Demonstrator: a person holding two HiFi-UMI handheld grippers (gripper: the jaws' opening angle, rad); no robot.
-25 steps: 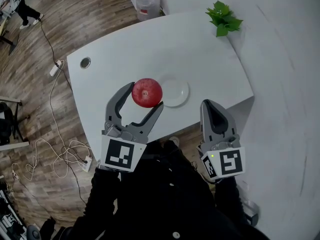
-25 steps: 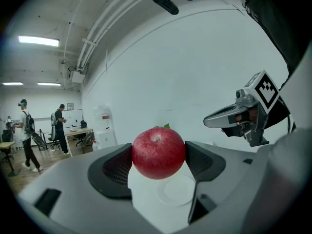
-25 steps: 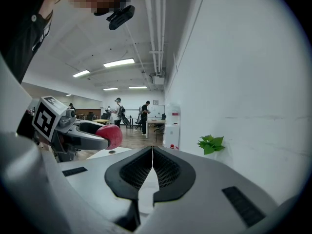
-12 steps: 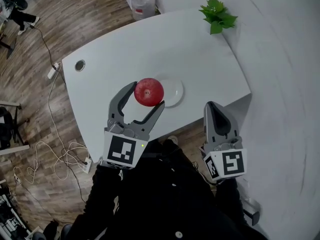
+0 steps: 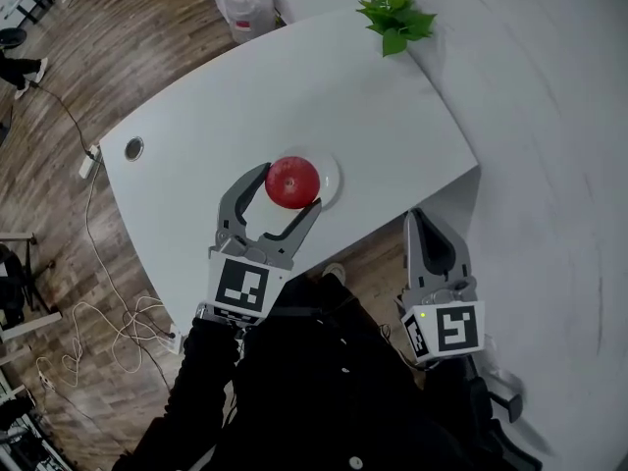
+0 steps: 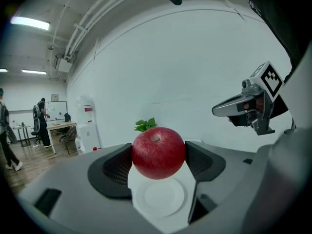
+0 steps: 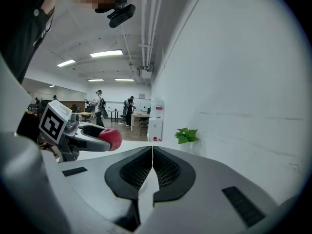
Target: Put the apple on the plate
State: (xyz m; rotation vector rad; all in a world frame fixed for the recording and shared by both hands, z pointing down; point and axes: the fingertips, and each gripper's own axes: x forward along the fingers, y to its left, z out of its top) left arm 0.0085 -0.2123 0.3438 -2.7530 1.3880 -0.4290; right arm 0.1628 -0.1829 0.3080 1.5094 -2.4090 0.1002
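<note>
We pinch the apple [image 5: 292,180] in our left gripper [image 5: 289,188] above the plate [image 5: 333,175], ready for lowering | right gripper [image 5: 420,219] pressed together, empty, aside

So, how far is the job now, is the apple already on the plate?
Done: the apple is picked up, clamped between the jaws of the left claw. In hand: it hangs over the white plate, seemingly not touching it. Left: lower it onto the plate and open the jaws. The right claw is shut, empty and off to the side.
</note>
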